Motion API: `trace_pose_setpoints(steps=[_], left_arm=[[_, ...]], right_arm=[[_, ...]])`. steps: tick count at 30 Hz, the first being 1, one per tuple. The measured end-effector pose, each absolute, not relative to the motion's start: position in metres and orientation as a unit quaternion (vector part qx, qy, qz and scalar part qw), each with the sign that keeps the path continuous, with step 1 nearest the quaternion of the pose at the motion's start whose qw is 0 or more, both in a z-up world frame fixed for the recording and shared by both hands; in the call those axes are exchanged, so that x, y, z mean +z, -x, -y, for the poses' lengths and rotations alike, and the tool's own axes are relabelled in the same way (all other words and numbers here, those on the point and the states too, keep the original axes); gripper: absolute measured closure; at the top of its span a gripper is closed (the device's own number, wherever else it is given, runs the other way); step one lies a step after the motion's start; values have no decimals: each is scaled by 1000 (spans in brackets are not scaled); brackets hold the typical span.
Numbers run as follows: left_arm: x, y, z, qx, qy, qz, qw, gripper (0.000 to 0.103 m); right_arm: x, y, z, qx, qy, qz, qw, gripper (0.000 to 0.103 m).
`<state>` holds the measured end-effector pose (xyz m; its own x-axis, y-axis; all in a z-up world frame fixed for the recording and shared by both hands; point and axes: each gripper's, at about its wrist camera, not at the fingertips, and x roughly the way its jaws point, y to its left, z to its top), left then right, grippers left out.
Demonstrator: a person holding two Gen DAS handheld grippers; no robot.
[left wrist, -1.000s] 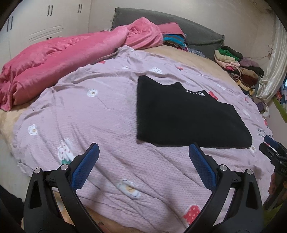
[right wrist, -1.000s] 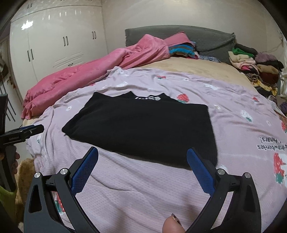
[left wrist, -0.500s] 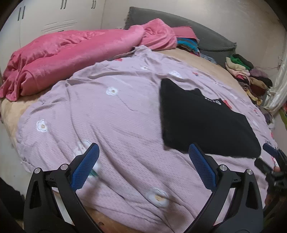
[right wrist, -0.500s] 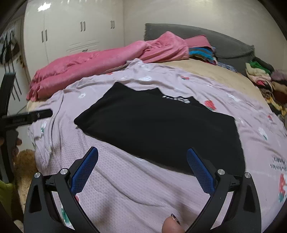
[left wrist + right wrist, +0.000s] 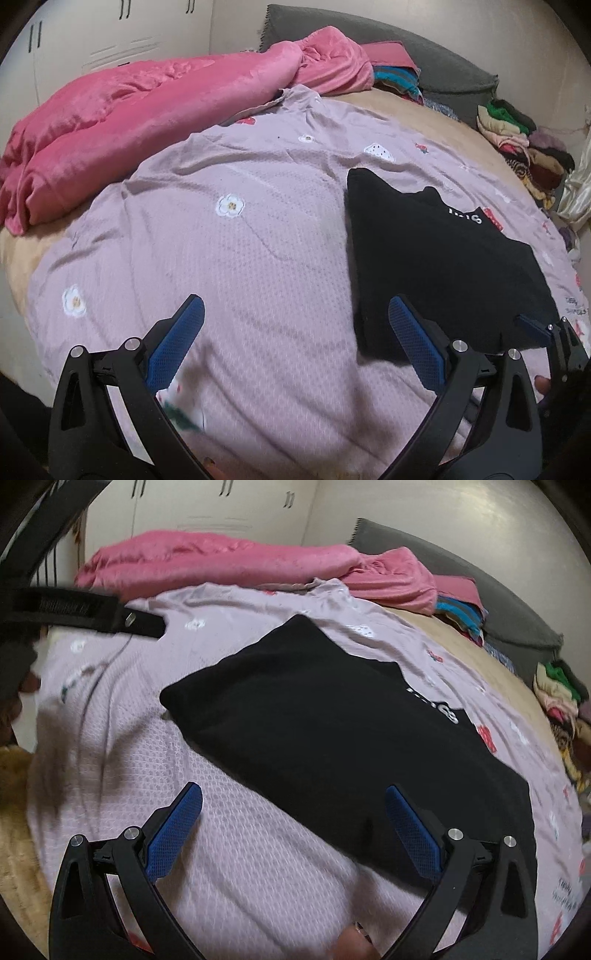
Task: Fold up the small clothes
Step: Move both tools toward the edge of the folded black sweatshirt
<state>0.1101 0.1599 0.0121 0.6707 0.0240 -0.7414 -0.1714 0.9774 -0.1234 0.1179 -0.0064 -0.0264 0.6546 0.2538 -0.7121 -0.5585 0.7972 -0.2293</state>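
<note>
On the lilac bedspread (image 5: pixel 258 258) lies a folded black garment (image 5: pixel 332 738); left gripper (image 5: pixel 295 332) and right gripper (image 5: pixel 293 812) hover at its near edge, both spread, empty.

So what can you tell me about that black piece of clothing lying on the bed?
The black garment is a soft, matte top, already folded into a rough rectangle with the neckline at the far edge and white lettering beside it, too blurred to read. It lies flat on the lilac flower-print sheet, which alone touches it. Both the left gripper and the right gripper are open near its front edge, neither holding it.
</note>
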Motion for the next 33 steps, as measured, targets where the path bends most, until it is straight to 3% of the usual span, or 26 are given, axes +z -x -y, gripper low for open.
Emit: trace_pose_setpoints(steps=[19, 26, 32, 33], left_arm=[[-5, -172, -160, 62, 66, -431, 898, 10], [-12, -201, -165, 49, 99, -450, 886, 10], [-12, -226, -163, 4, 166, -461, 872, 10], [-13, -231, -162, -8, 179, -465, 867, 10]], right_arm=[[-55, -168, -43, 214, 280, -349, 868, 4], [-55, -185, -49, 191, 280, -322, 884, 6], [-37, -174, -33, 197, 260, -281, 903, 35], [-36, -172, -31, 202, 256, -279, 903, 45]])
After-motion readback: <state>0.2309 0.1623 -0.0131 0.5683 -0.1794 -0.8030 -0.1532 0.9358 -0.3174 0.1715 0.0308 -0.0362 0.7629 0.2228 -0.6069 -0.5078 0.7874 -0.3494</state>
